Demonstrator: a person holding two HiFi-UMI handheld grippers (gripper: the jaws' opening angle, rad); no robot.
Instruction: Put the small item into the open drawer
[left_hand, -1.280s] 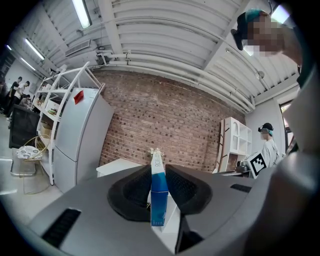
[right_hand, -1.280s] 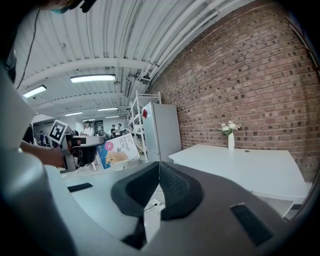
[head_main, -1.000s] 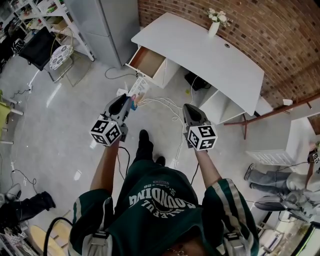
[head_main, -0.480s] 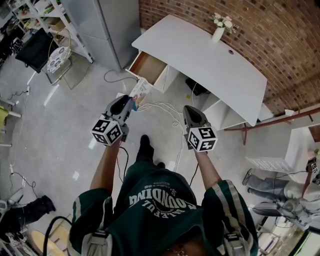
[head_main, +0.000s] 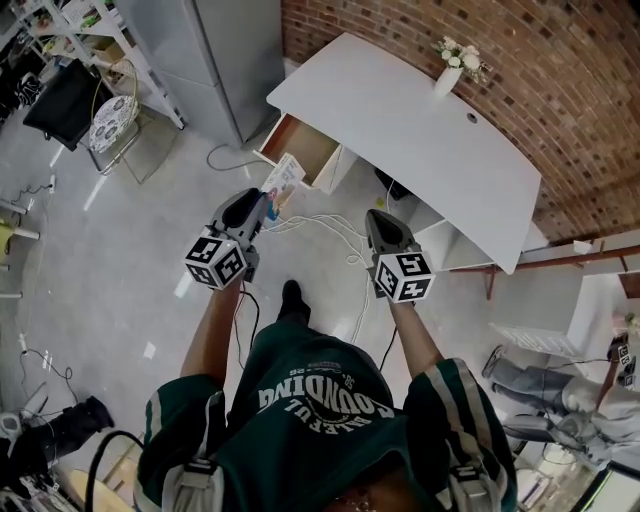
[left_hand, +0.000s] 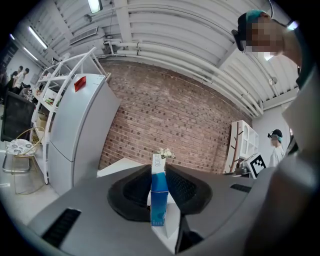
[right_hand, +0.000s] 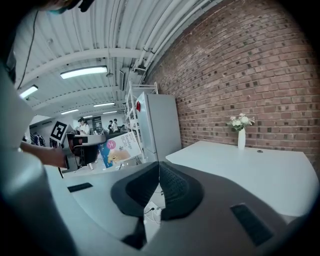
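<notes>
My left gripper (head_main: 262, 205) is shut on a flat blue and white box (head_main: 281, 181), which sticks out ahead of the jaws. In the left gripper view the box (left_hand: 159, 195) stands edge-on between the black pads. The open wooden drawer (head_main: 300, 148) hangs out of the white desk (head_main: 410, 130) at its left end, just beyond the box. My right gripper (head_main: 381, 222) is held beside the left one, jaws together and empty; in its own view the pads (right_hand: 172, 192) meet with nothing between them, and the box (right_hand: 119, 148) shows at the left.
A white vase with flowers (head_main: 452, 68) stands on the desk's far side. White cables (head_main: 330, 222) lie on the floor under my grippers. A grey cabinet (head_main: 225, 50) stands left of the desk, a brick wall (head_main: 560, 70) behind it. A metal shelf (head_main: 90, 40) is far left.
I have stepped closer to the desk: the drawer and desk have slid nearer in the head view. Both grippers keep their pose and the left still holds the box.
</notes>
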